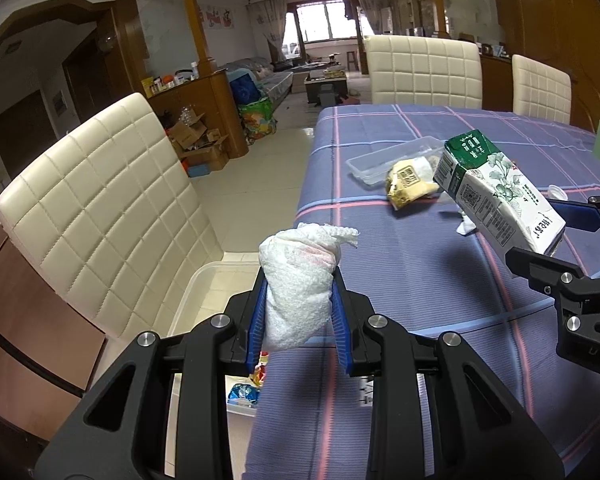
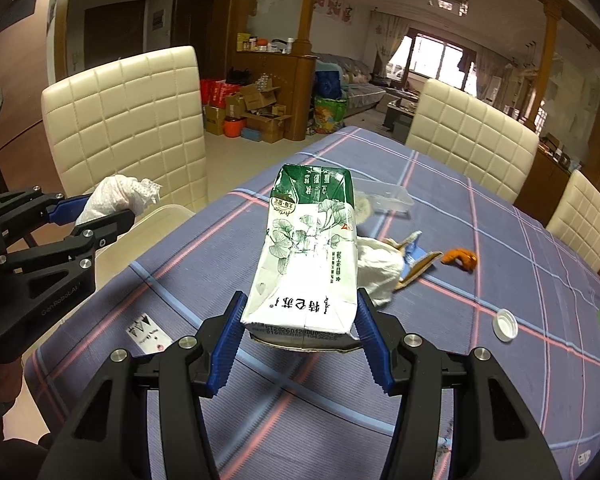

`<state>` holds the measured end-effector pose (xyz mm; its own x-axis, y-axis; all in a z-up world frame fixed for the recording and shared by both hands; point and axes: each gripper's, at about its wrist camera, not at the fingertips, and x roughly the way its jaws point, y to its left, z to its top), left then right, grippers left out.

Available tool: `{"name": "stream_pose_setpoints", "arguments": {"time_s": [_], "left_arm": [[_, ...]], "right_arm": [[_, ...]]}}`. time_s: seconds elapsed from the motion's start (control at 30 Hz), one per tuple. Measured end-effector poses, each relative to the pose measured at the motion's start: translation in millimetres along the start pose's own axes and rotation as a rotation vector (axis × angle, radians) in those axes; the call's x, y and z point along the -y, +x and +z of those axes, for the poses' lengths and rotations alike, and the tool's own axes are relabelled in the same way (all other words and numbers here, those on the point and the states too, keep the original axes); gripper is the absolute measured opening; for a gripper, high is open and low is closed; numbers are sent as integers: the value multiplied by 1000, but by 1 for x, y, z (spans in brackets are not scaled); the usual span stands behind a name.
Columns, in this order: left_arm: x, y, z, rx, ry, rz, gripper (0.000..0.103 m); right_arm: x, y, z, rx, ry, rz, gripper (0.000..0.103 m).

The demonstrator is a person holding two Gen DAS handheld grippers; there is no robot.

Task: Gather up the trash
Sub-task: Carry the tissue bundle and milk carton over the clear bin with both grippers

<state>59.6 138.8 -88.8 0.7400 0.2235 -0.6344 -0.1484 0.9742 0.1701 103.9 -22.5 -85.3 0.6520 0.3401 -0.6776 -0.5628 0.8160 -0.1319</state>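
The left tool (image 1: 299, 300) is clenched on a wad of tissue (image 1: 300, 276), held above the bench (image 1: 400, 280) edge over a white bin (image 1: 204, 284); the wad looks soft and light, so a mid-body pinch suffices. The right tool (image 2: 300, 340) grasps a milk carton (image 2: 312, 248) by its base, raised above the bench. The carton appears light, thin-walled and crushable; grip across its flat sides.

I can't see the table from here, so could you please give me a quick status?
Left gripper shut on crumpled white tissue wad. Right gripper shut on green-and-white milk carton. White plastic bin beside table, nothing blocking.
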Motion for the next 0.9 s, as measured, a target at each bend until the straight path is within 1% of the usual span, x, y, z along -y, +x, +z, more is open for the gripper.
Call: {"name": "stream_pose_setpoints", "arguments": {"time_s": [0.47, 0.9], "left_arm": [[-29, 7, -4, -12, -42, 55, 30], [-62, 25, -11, -63, -106, 109, 30]], "right_arm": [[-25, 18, 24, 5, -69, 48, 53], [-54, 50, 42, -13, -139, 110, 53]]}}
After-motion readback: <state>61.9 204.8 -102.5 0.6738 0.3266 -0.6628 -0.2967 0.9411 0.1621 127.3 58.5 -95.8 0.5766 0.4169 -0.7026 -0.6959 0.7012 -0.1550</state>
